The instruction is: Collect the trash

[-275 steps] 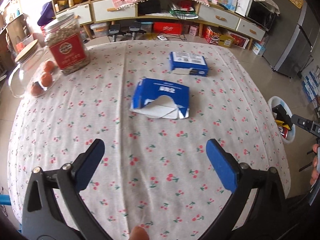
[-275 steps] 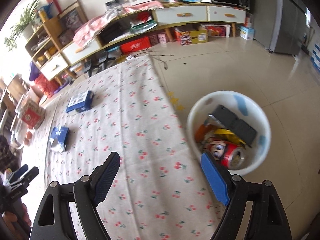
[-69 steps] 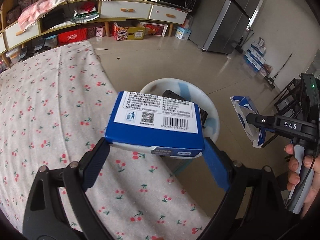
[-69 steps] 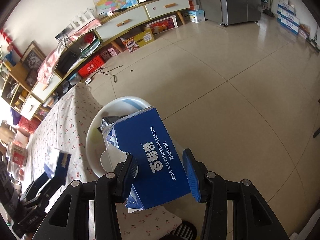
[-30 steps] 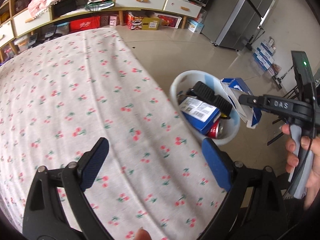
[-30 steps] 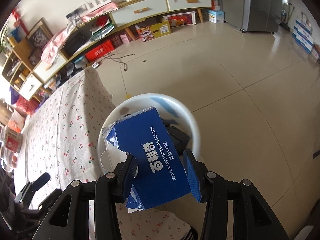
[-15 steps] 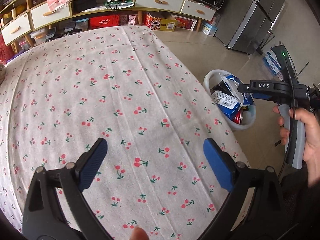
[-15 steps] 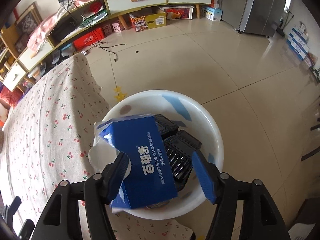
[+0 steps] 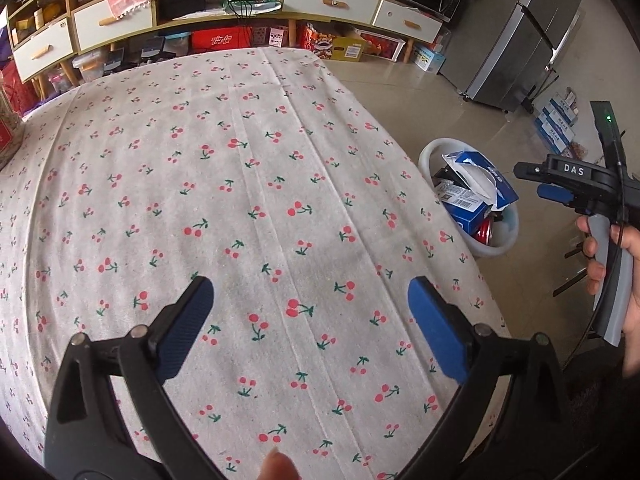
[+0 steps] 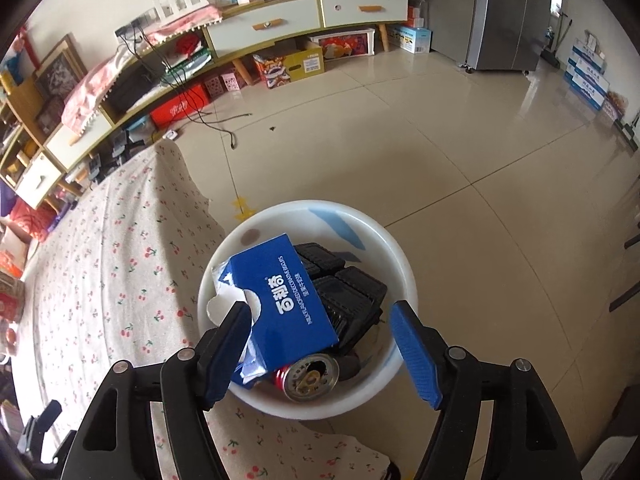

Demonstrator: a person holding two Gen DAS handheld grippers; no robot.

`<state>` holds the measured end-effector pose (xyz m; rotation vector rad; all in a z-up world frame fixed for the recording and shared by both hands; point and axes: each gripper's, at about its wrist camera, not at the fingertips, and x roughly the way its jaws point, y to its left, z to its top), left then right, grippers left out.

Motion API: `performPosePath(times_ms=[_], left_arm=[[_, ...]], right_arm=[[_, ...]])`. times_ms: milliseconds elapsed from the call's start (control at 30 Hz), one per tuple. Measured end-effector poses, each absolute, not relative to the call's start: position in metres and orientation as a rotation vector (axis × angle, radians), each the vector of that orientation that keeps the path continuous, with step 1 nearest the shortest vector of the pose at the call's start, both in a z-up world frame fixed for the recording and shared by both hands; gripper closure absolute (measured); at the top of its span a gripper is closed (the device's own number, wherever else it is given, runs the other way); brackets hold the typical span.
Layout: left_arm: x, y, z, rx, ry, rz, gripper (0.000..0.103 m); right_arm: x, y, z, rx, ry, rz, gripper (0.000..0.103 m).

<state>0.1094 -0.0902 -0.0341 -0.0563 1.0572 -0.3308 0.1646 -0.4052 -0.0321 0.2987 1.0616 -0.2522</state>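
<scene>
While right gripper (image 10: 320, 344) jaws spread wider, glossy cardboard box (image 10: 286, 292) in round plastic bin (image 10: 404, 276), left gripper (image 9: 308, 324) jaws spread.

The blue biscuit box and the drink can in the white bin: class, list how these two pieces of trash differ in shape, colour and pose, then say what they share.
The blue biscuit box is flat-sided card; the drink can is round metal. The box is blue with white lettering and a torn-open white flap; the can is red with a silver top. The box lies slanted on top of the pile; the can sits lower, its pull-tab end facing the camera, partly under the box. Both rest inside the white bin, held by neither tongs.
</scene>
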Motion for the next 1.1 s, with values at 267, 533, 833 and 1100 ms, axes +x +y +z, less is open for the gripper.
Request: performPosePath(times_ms=[267,533,833,1100], left_arm=[[0.086,-0.097,-0.017,-0.002,1.046,-0.274,0.004],[0.056,-0.091,0.012,0.051,0.983,-0.183,0.003],[0.032,-0.072,0.019,0.038,0.915,-0.112,0.003],[0.019,-0.065,0.004,0.023,0.896,-0.058,0.003]], right_arm=[[0.12,-0.397,-0.006,0.341,0.999,-0.253,0.026],[0.057,-0.342,0.02,0.265,0.889,-0.207,0.015],[0.012,-0.297,0.005,0.16,0.826,-0.217,0.01],[0.002,-0.284,-0.006,0.09,0.769,-0.211,0.01]])
